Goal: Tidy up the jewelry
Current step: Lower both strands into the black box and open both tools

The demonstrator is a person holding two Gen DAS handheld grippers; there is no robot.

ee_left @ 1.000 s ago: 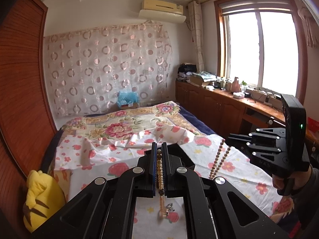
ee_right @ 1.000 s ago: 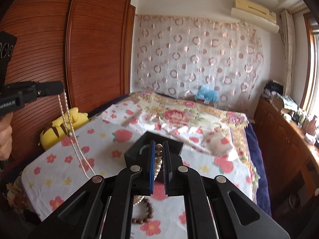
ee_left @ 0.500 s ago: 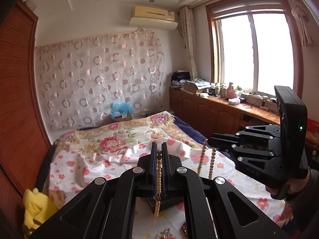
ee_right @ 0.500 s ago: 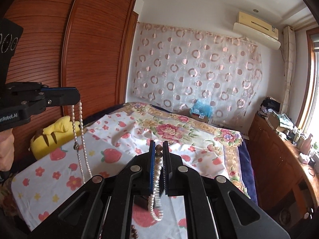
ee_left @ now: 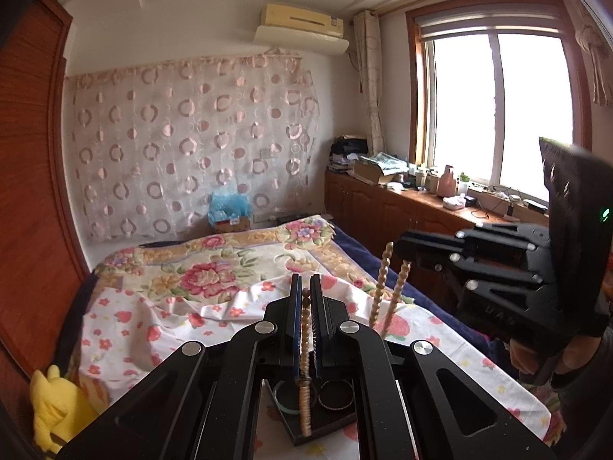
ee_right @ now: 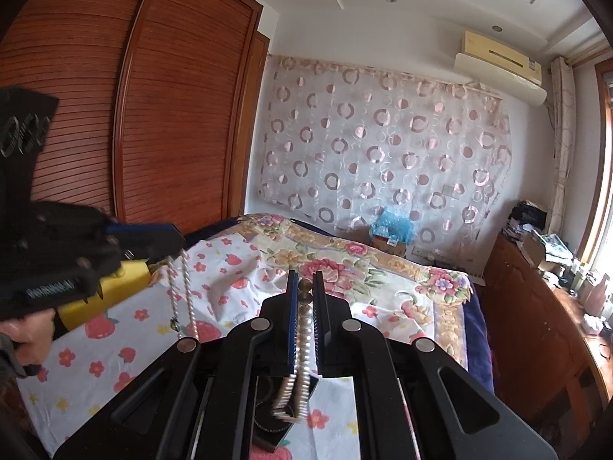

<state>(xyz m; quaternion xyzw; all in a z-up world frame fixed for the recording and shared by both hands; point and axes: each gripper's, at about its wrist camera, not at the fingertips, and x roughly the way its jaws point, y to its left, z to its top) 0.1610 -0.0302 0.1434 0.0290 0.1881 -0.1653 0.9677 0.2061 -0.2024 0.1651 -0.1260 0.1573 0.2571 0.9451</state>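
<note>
My left gripper (ee_left: 305,291) is shut on a pale bead necklace (ee_left: 305,391) that hangs down over a black jewelry box (ee_left: 329,427) on the bed. Round bangles (ee_left: 336,394) lie in the box. My right gripper (ee_right: 305,291) is shut on another pearl bead necklace (ee_right: 297,387), hanging blurred above the same box (ee_right: 268,418). The right gripper shows in the left wrist view (ee_left: 402,247) with two strands (ee_left: 387,291) dangling. The left gripper shows in the right wrist view (ee_right: 174,239) with its strands (ee_right: 184,295) hanging.
A bed with a flowered sheet (ee_left: 161,329) fills the lower view. A yellow plush toy (ee_left: 57,410) lies at its left edge by the wooden wardrobe (ee_right: 153,115). A cluttered wooden counter (ee_left: 421,199) runs under the window at right.
Both grippers have risen with their necklaces still held; the strands now hang higher over the black box, which has come into view beneath them. The right necklace is swinging.
</note>
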